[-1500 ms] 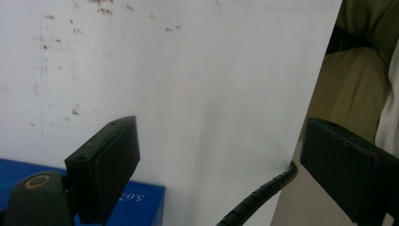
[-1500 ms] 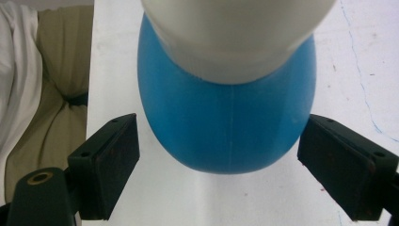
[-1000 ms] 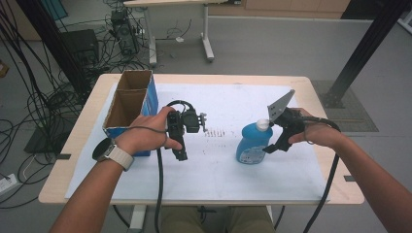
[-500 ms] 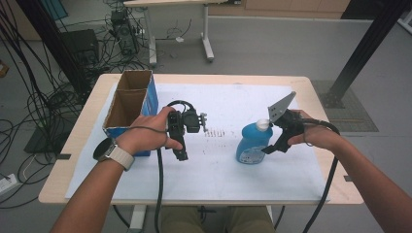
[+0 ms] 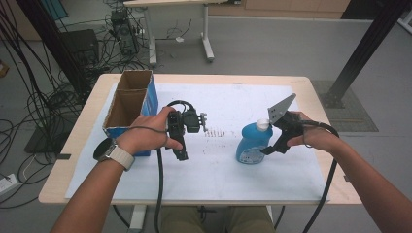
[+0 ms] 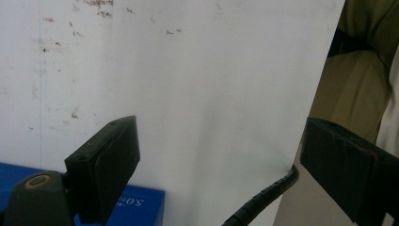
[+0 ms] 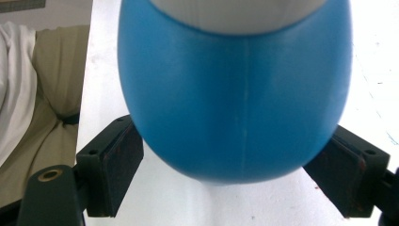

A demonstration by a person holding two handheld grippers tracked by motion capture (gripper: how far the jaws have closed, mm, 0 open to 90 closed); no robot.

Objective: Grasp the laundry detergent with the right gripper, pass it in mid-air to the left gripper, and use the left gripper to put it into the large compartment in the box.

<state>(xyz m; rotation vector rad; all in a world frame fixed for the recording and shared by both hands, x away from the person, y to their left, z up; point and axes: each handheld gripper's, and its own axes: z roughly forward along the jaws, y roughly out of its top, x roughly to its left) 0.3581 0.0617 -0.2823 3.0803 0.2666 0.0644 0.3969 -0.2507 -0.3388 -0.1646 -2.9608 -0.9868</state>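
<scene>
Two grippers over one table [image 5: 291,82], most of its top covered by a white sheet [image 5: 233,170].

Box [image 5: 131,104] — open-topped cardboard with blue sides, two compartments, standing at the sheet's left edge toward the table's far-left corner; a strip of its blue side shows at the lower left of the left gripper view [image 6: 136,207].

Bottle [image 5: 252,141] — blue, white cap, upright on the sheet right of centre, well apart from the box. In the right gripper view the bottle's [image 7: 235,94] round blue body sits between the two black jaws.

Right gripper [image 5: 273,137] — held just right of the bottle, touching or nearly touching its neck side as seen from above. Jaws have just been closing with the bottle between them; the pads [image 7: 120,165] lie at the body's flanks, but actual pressing contact cannot be told.

Left gripper [image 5: 182,127] — held near the sheet's centre-left, just beside the box. Its jaws [image 6: 216,165] stand wide apart over bare sheet, nothing between them; its cable [image 6: 263,197] crosses below.
</scene>
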